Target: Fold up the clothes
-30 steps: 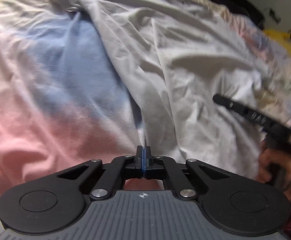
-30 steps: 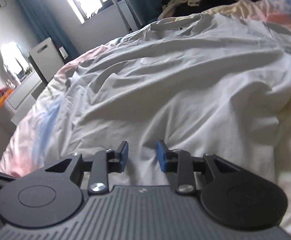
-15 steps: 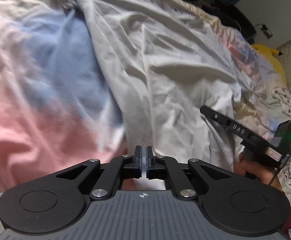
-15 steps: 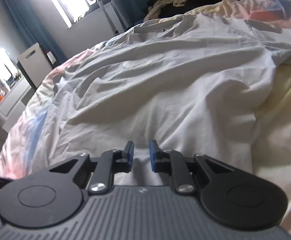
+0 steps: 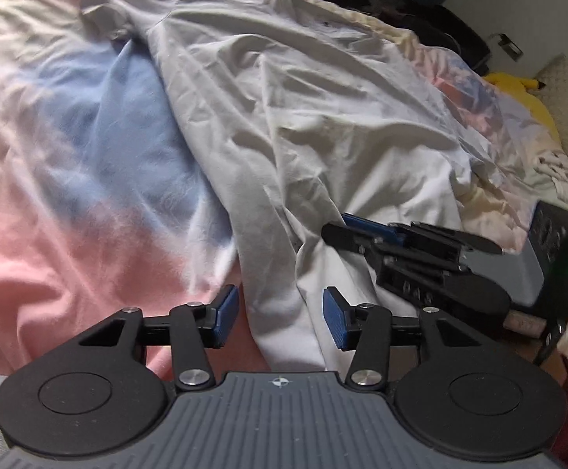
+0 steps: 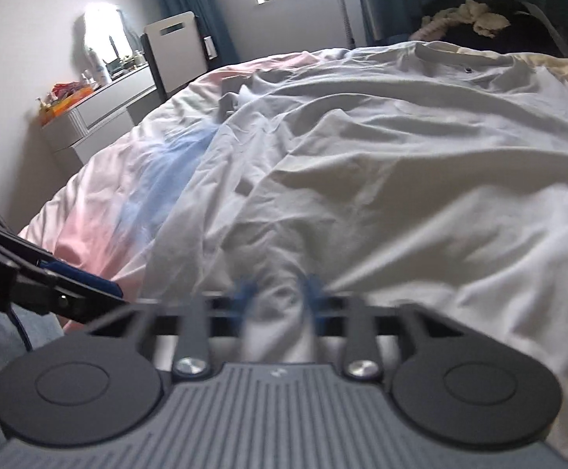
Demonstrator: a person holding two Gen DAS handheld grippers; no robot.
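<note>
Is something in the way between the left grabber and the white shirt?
No, nothing visible is in the way. The left gripper is open with the near edge of the white shirt lying right between its blue pads. The right gripper sits further to the side, on the same shirt.

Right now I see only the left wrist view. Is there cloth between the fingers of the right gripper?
Observer: Yes. In the right wrist view, a raised fold of the white shirt runs between the pads of the right gripper. The picture is blurred there, so I cannot tell whether they pinch it.
Operator: What stands beyond the bed on that side?
Observer: A white dresser with small clutter on top, against the wall.
Operator: Where does my left gripper show there?
Observer: The left gripper shows at the lower left edge, over the pink bed cover, beside the shirt.
</note>
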